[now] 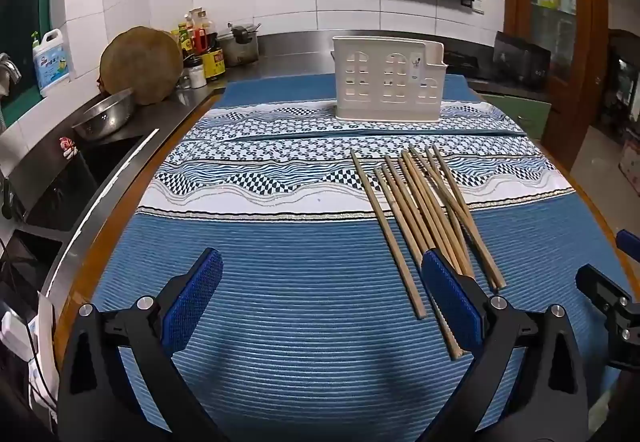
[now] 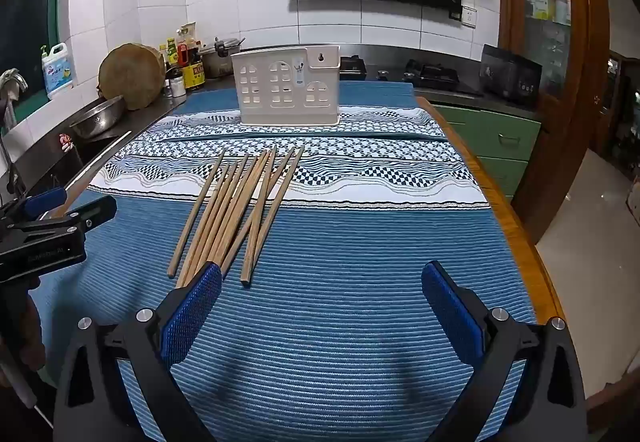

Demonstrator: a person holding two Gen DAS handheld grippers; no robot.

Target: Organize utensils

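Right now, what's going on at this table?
A person holds two grippers over a table with a blue patterned cloth. A loose pile of wooden chopsticks lies on the cloth, untouched. Behind it stands an empty-looking white utensil holder. The left gripper and right gripper are both open with nothing between their fingers. Nothing has been sorted yet.

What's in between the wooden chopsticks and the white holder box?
Only bare patterned blue and white cloth lies between the wooden chopsticks and the white plastic holder, seen in both wrist views.
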